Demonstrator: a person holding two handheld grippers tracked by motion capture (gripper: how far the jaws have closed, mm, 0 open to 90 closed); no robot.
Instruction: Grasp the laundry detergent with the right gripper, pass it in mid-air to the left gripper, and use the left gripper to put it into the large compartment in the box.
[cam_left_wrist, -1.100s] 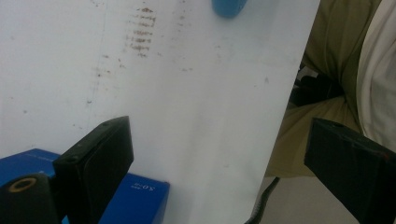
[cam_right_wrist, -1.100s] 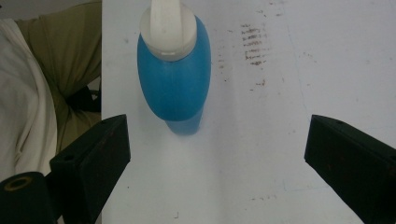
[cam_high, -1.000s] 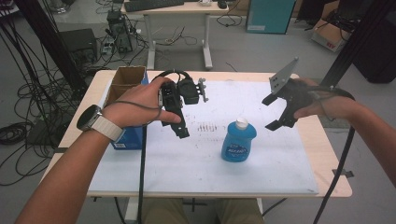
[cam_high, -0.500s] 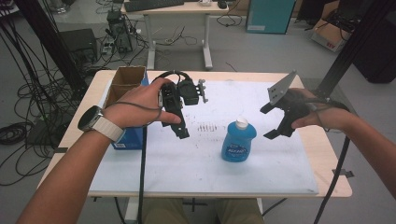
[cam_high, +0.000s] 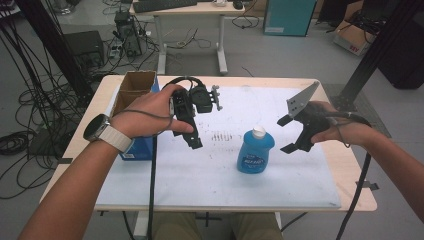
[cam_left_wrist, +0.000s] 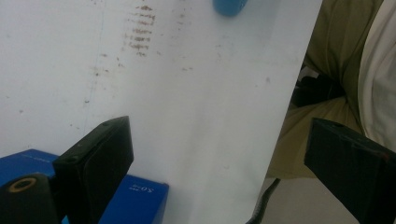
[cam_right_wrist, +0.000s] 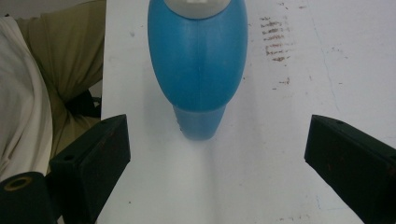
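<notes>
Standing upright on the white mat (cam_high: 200, 175) that covers the wooden table (cam_high: 350, 170), the blue bottle (cam_high: 255, 152) has a white cap and a label on its front, and it sits a little right of the table's middle, on the half nearer to the person. The right gripper (cam_high: 292, 134) hangs in the air just beside the bottle, on its right side, with its jaws spread wide and turned toward the bottle; they do not touch it. In the right gripper view the bottle (cam_right_wrist: 198, 60) appears between the two black jaws but farther away than them, so nothing is gripped, and the jaws are well apart from each other. The grey three-cornered plate stands up on top of this gripper. The left gripper (cam_high: 192, 131) is held above the mat, to the left of the bottle and well apart from it, with the jaws pointing down toward the person's side of the table. In the left gripper view its jaws are also wide and hold nothing; below them lie the white mat (cam_left_wrist: 196, 116) and a corner of the blue box (cam_left_wrist: 135, 200). From the high view, this blue box (cam_high: 137, 150) lies at the left edge of the table, and an open cardboard box (cam_high: 135, 87) stands just behind it. Some small dark marks (cam_high: 223, 135) are on the mat between the left gripper and the bottle.
</notes>
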